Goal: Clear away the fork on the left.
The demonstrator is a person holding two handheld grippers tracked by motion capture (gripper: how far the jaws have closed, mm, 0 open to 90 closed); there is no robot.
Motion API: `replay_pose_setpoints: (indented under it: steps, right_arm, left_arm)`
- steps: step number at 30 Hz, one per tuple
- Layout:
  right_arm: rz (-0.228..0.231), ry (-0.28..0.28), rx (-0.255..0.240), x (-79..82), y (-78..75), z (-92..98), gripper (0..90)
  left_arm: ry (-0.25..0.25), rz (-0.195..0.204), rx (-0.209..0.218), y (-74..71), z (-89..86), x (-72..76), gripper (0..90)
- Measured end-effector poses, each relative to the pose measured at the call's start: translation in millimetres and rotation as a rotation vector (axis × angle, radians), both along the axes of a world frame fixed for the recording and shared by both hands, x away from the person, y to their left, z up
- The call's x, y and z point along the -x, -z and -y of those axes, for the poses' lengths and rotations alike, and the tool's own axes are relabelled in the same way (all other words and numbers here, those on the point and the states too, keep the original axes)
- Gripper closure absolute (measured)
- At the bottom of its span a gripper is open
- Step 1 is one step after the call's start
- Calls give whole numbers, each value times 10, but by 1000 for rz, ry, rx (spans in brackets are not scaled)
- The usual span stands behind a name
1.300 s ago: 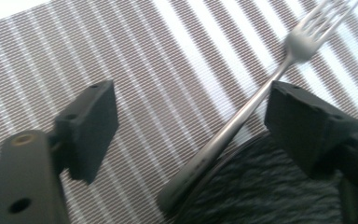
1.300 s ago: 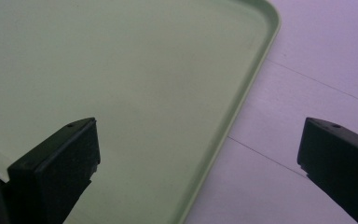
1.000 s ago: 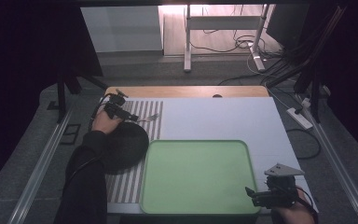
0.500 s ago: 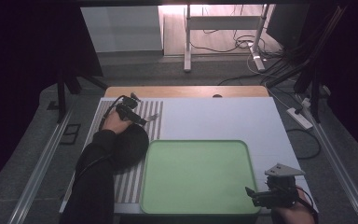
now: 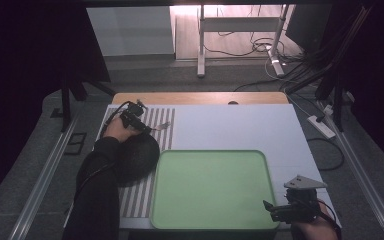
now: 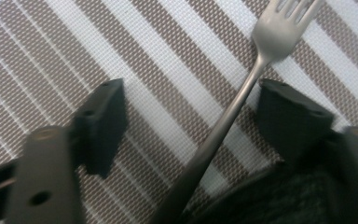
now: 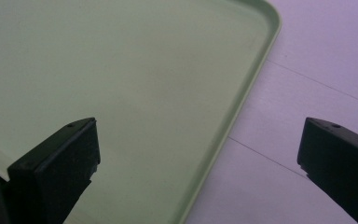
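A table seen from above, with a person's 2 forearms entering from the bottom edge, each hand holding a two-jaw gripper.

At far left, a brown and white striped placemat [image 5: 155, 131] covers the table's left part. A dark round plate [image 5: 139, 156] lies on it, partly under the person's dark sleeve. The left gripper [image 5: 147, 129] is at the far end of the mat, just beyond the plate, angled down toward a metal fork [image 5: 161, 126] that lies on the stripes.

In the left gripper view, the fork [image 6: 233, 112] runs diagonally between the 2 black jaws, tines toward the top right and handle toward the bottom, where it meets the plate's dark rim [image 6: 279, 200]. The jaws have just been closing and now stand at a medium gap around the handle; the right one is just beside the handle, the left one apart from it. They do not yet pinch it.

Right of the mat, a pale green tray [image 5: 260, 160] sits on the white table surface [image 5: 230, 125].

At far right, the right gripper [image 5: 272, 212] hovers at the tray's near right corner. In the right gripper view, its jaws stand wide apart with nothing between them, one over the tray [image 7: 261, 51], the other over the table.
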State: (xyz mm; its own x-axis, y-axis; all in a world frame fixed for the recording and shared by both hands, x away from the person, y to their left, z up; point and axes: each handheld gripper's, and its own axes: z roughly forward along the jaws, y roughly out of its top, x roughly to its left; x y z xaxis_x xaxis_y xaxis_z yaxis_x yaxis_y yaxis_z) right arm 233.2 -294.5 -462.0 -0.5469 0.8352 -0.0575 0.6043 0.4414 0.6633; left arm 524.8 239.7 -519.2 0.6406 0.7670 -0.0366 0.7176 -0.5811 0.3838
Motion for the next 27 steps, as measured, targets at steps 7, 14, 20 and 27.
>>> replay_pose_setpoints:
  steps: [7, 14, 20, 27]
  right_arm:
    - [-1, -2, 2, -1, 1, -2, 0]
    - [-2, -1, 0, -1, 1, -2, 0]
    - [-1, -1, -1, -1, 0, -1, 0]
    - [-2, -3, 2, -2, 1, -4, 0]
  left_arm:
    - [132, 46, -2, -20, -49, 92, 768]
    - [189, 85, -96, -49, 22, 106, 846]
    - [165, 142, -218, -180, -52, 114, 846]
    - [120, 120, -235, -403, -233, 159, 846]
